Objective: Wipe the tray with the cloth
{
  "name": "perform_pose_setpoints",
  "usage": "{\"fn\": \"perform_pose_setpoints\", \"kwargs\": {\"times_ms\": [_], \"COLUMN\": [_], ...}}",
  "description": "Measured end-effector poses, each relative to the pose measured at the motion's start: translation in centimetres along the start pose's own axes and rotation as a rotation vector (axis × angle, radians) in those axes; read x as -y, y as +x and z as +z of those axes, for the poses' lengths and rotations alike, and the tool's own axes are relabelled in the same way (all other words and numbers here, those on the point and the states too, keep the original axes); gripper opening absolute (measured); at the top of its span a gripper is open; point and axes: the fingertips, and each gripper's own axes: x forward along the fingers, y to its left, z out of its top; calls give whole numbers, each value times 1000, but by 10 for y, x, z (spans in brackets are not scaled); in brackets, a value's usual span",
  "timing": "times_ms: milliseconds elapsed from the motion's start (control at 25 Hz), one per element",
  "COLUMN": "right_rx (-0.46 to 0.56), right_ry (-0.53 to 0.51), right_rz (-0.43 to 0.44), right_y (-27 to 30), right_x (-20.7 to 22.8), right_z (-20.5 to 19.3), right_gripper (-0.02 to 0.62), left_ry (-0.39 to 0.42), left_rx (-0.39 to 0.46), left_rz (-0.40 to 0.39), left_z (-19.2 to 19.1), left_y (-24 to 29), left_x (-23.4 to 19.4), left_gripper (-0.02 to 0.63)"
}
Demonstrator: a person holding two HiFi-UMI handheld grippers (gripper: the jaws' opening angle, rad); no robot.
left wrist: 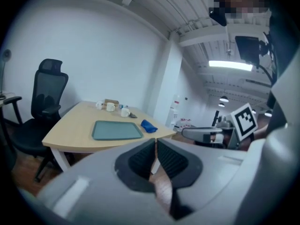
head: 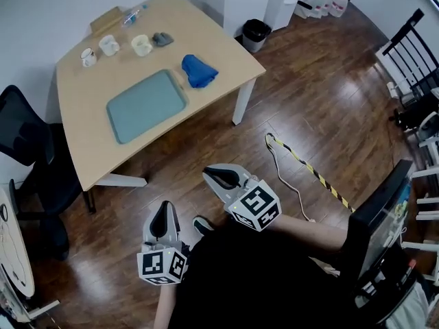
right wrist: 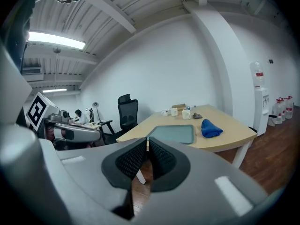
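A grey-green tray (head: 146,105) lies flat on the wooden table (head: 89,156), with a crumpled blue cloth (head: 199,70) just beyond its right end. Both also show far off in the left gripper view, tray (left wrist: 116,130) and cloth (left wrist: 148,125), and in the right gripper view, tray (right wrist: 173,133) and cloth (right wrist: 211,128). My left gripper (head: 164,214) and right gripper (head: 218,177) hang over the floor, well short of the table. Each is shut with nothing between its jaws.
Three cups (head: 108,44) and a small grey object (head: 162,39) stand at the table's far side. A black office chair (head: 31,156) is left of the table. A bin (head: 256,33) and a striped cable (head: 309,166) are on the wood floor.
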Motion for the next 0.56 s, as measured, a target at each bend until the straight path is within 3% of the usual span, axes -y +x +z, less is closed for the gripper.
{"fn": "perform_pose_setpoints", "kwargs": {"times_ms": [280, 560], "right_rx": [15, 74], "right_ry": [-24, -58], "right_rz": [1, -95], "right_y": [-11, -18], "right_x": [-19, -1], "right_z": [5, 28], "right_gripper": [21, 21], "left_ry": [-8, 51], "left_rx": [-7, 32], "left_rz": [16, -92], "left_z": [-6, 15], "left_y": [-19, 11], "left_x": [-2, 3], "left_gripper": [17, 17]}}
